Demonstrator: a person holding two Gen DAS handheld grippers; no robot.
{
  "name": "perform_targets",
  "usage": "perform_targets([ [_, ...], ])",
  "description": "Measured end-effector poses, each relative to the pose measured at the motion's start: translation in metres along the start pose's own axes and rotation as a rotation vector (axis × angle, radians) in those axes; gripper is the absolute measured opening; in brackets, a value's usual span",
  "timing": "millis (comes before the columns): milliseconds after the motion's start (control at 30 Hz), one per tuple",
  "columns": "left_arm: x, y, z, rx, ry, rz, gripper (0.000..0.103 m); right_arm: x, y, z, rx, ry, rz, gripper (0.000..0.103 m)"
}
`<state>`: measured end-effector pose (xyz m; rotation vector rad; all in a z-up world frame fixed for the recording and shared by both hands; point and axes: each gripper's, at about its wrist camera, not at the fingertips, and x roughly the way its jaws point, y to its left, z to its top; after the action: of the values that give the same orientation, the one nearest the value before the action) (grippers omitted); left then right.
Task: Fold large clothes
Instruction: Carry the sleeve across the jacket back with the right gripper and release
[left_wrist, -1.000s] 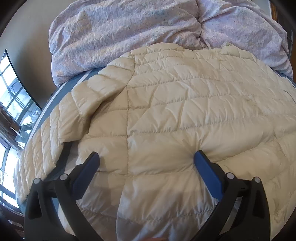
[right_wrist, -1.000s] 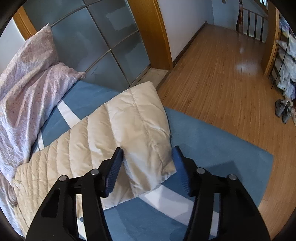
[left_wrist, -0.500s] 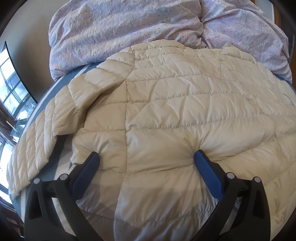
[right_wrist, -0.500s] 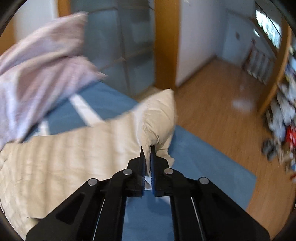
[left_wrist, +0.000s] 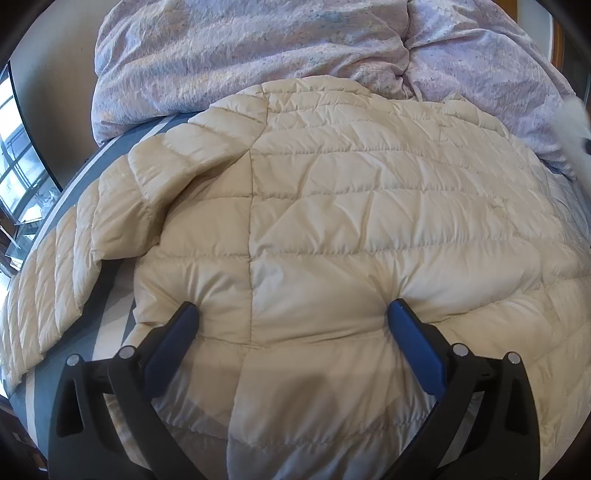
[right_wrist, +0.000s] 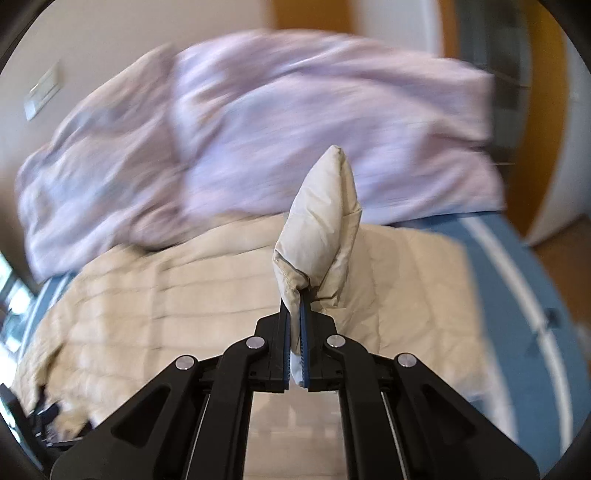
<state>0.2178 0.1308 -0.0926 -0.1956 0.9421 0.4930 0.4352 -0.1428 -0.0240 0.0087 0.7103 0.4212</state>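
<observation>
While left tongs (left_wrist: 291, 314) gape, right tongs (right_wrist: 294, 314) pinch puffy quilted jacket (left_wrist: 351, 206) cuff (right_wrist: 321, 236).

A heaped lilac duvet (left_wrist: 258, 55) walls off the far end of the bed (right_wrist: 498, 288), pressing against the spread cream jacket (left_wrist: 351, 206); bare blue sheet lies open along the bed's right edge, beside the wooden floor (right_wrist: 561, 266).

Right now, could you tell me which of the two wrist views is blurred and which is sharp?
Right wrist view: the lilac duvet and jacket are smeared by motion, only the right gripper and pinched sleeve crisp. Left wrist view: sharp throughout, with fisheye bulging.
</observation>
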Motion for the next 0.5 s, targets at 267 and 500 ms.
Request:
perform_targets([
  [267, 0.0, 0.002, 0.001, -0.009, 0.003, -0.013, 0.101, 0.044, 0.117, -0.033, -0.178, 0.128, 0.159, 0.004],
  [500, 0.0, 0.002, 0.001, -0.012, 0.004, -0.016, 0.101, 0.058, 0.167, -0.056, -0.277, 0.221, 0.239, 0.012],
])
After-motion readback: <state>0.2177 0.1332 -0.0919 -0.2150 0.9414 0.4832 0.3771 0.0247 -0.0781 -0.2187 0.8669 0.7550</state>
